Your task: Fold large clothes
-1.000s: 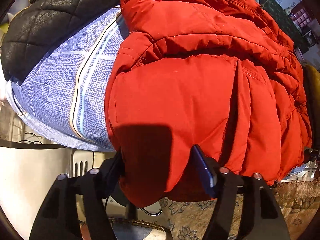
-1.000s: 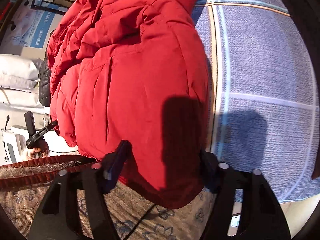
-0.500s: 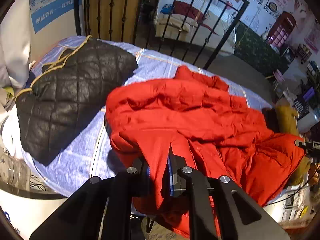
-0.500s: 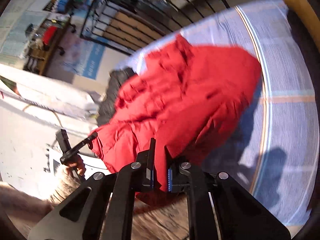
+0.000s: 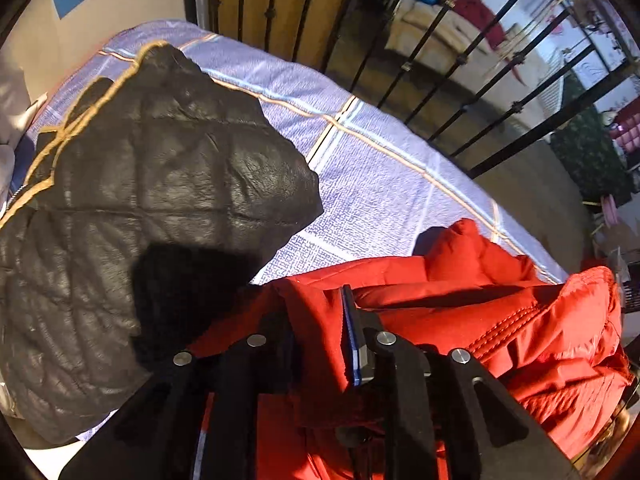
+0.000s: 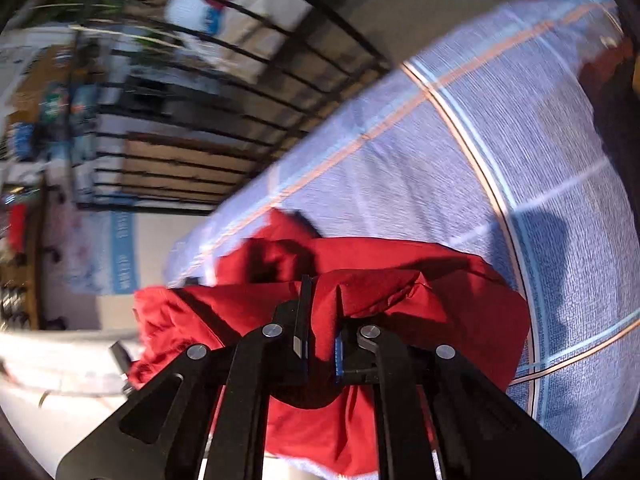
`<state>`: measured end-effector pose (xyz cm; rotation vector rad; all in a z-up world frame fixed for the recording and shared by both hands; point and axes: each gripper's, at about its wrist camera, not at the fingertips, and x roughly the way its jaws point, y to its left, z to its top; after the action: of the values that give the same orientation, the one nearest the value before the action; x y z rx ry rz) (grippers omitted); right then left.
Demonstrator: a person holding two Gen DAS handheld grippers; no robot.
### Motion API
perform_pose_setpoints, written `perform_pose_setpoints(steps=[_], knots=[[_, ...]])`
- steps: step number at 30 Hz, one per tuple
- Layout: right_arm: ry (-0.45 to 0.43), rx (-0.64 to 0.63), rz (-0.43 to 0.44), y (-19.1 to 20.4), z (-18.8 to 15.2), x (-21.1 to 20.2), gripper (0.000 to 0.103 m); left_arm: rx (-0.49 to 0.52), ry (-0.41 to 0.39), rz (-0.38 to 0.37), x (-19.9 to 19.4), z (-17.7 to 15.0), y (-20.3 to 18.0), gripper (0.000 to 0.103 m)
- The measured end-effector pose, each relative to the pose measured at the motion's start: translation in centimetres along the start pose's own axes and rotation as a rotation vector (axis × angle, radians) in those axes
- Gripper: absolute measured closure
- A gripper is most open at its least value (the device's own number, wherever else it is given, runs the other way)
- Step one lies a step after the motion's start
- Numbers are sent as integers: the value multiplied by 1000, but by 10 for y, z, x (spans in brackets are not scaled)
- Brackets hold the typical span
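A red puffer jacket (image 5: 500, 320) is seen bunched at the near edge of a bed covered by a blue checked sheet (image 5: 380, 168). In the left wrist view the jacket's bulk is laid out from the near centre toward the right, so its long axis is taken to run roughly left to right along the near edge; which end is the collar cannot be told, though a raised red fold (image 5: 456, 240) is pointed toward the far side. A fold of the jacket's fabric is caught between the pads of the left gripper (image 5: 316, 332); its jaws are opening slightly, yet red cloth is still pressed between them. A black quilted jacket (image 5: 140, 208) with tan piping is spread on the sheet to the left, well apart from the pinched fold, and part of it is covered by a dark shadow.

In the right wrist view, which is blurred, the same red jacket (image 6: 420, 292) is seen heaped near the camera, with the sheet (image 6: 460, 168) stretched beyond it to the far right. The right gripper (image 6: 320, 328) is clenched on a thin ridge of red fabric, which is stood up between the two pads. A black metal railing (image 5: 480, 60) is seen beyond the far edge of the bed.
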<state>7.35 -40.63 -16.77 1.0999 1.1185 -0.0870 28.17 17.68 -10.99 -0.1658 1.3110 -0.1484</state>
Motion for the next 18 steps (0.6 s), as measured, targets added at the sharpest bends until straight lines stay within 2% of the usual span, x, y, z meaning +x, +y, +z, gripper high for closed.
perform_pose_setpoints(steps=[1,3,5,7,8,9,10,11,13,15,18], knots=[[7,28,-32,-6,2,13,94,-6,-3,-6,1,1,0,80],[-1,74,-40,-17,5,26,94,-17,-17,-38,-7,2,4,76],[4,94,-51,-25,8,35,94,-45,-34,-103,-25,1,16,72],[14,79,-67,-26,10,40,94,-79,-76,-174,-54,-4,29,60],[21,76,-71,-27,11,42,94,-92,-119,-172,-71,-9,35,53],[24,76,-77,-26,13,43,94,-96,-181,-133,-93,-14,40,35],[29,78,-83,-27,14,45,94,-90,-254,-88,-115,-21,42,24],[33,84,-83,-29,15,48,94,-77,-320,-62,-133,-30,42,23],[35,93,-85,-32,16,53,94,-9,-408,-56,-161,-57,32,20],[41,96,-84,-31,17,56,94,118,-393,-55,-162,-84,2,20],[38,77,-79,-22,15,49,92,358,-357,-22,-135,-134,-62,20]])
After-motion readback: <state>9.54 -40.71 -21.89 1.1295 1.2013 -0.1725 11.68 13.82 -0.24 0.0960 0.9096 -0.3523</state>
